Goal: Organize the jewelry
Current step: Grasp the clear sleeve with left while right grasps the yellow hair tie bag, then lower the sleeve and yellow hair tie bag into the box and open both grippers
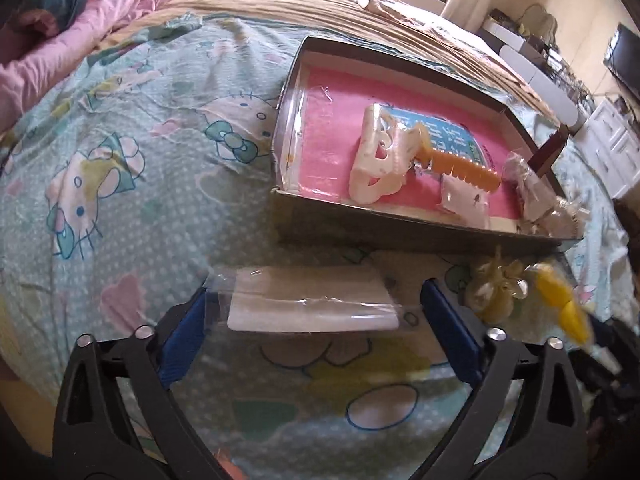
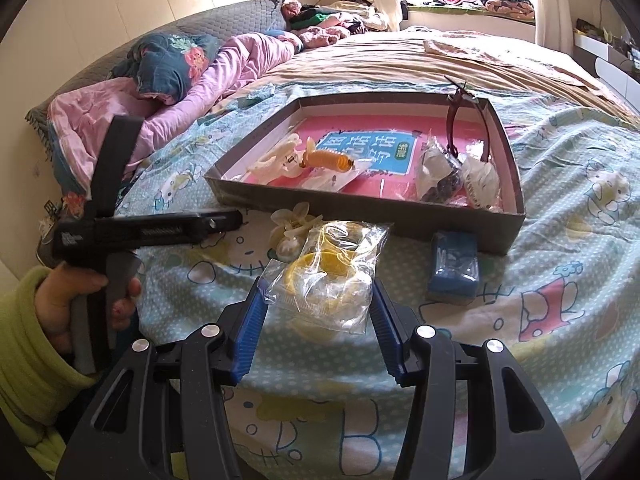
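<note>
done: you're already keeping clips and packets in the tray (image 2: 516, 184).
left: your left gripper (image 1: 316, 304) is spreading wide around the flat packet (image 1: 312, 300), unpinched, at the tray's near edge.
right: your right gripper (image 2: 320, 304) is clamping the yellow-bangle bag (image 2: 328, 276).
pending: bow clip (image 2: 292, 228) and blue box (image 2: 454, 266) are waiting on the bedspread (image 2: 560, 280).

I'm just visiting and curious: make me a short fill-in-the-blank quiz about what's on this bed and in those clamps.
1. The right gripper is closed on a clear bag holding something ____ in colour.
2. The orange comb lies inside the shallow ____.
3. The small blue box sits on the bedsheet, ____ the tray.
4. The left gripper stands ____ around a flat clear packet.

Missing words: yellow; tray; outside; open
</note>
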A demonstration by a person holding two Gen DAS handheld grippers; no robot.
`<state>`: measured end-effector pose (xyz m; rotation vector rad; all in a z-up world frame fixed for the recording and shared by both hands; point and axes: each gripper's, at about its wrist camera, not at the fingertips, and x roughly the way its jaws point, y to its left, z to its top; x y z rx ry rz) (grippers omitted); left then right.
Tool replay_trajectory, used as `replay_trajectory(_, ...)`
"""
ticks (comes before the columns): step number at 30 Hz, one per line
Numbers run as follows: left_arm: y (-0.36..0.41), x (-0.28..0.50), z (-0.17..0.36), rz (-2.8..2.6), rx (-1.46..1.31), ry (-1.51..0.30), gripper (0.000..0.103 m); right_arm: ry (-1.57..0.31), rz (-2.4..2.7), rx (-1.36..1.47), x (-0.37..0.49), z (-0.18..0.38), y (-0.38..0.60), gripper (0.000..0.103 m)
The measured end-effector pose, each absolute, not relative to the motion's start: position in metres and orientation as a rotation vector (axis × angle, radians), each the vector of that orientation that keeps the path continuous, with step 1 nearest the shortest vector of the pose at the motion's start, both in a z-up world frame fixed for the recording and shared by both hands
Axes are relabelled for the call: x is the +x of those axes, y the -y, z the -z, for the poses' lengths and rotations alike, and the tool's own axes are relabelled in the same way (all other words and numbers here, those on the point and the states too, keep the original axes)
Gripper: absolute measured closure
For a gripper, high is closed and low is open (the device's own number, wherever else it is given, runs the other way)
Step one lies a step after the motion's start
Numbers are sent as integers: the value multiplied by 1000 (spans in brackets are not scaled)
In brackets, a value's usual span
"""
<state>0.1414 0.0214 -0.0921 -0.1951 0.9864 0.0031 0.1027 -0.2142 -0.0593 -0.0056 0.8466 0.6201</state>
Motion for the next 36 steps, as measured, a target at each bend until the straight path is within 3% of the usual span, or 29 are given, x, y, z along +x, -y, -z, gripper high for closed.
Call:
replay_trajectory(14, -24, 119, 47, 66, -220, -856, 23, -695, -595, 11, 131, 10, 226, 54)
replay_trajectory(36, -9, 180, 28, 94, -199, -809, 22, -652, -506, -8, 180, 4, 222, 54)
